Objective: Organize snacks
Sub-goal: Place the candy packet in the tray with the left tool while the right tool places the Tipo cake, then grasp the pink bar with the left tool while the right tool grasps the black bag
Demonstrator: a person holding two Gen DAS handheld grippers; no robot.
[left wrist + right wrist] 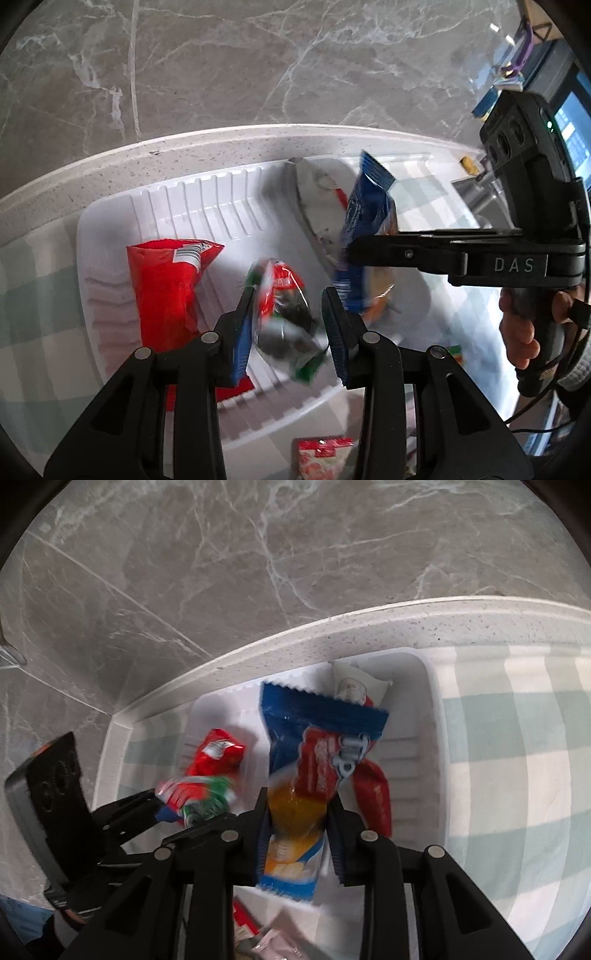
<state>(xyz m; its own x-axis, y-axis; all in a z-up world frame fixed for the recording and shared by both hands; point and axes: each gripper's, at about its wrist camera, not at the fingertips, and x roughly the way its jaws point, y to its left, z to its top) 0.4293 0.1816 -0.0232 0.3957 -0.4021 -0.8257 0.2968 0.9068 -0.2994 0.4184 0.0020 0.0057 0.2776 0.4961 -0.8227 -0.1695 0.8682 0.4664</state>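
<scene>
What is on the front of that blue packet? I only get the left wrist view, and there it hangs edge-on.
Observer: In the right wrist view the blue packet faces the camera. It has a red panel with pale lettering, and something orange shows below that.
Operator: Is anything hiding behind it?
Observer: Yes, a dark red packet lies in the white tray, just right of the blue one.
Operator: How is the blue one being held?
Observer: It stands between the two fingers of the right gripper, with a pad against each side of its lower half.
</scene>
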